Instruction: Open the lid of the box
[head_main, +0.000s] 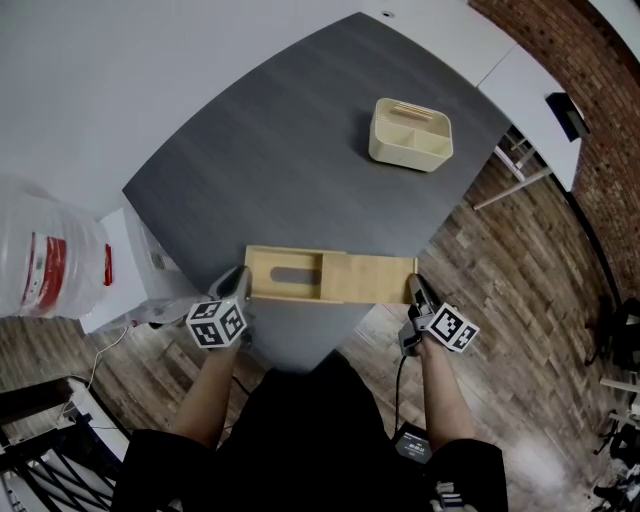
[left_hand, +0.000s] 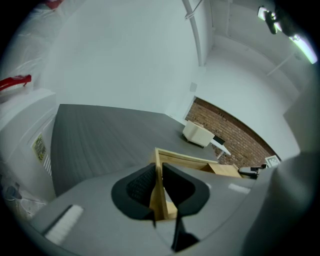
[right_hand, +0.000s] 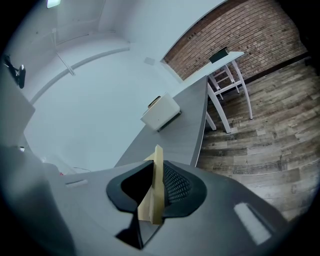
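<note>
Your dark grey table (head_main: 280, 150) carries two things, and they sit well apart. Nearest you, a pale wooden box (head_main: 285, 274) lies flat across the near corner, its long side toward you and its right end at the table's edge. Its lid (head_main: 370, 278) covers the right part, while the left part is open. Toward the far right corner stands a cream divided tray (head_main: 411, 134), upright, with bare tabletop all around it.

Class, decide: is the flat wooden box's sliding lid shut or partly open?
Partly open, apparently: the flat wooden box shows a recessed left section, its plain sliding lid shifted right.
</note>
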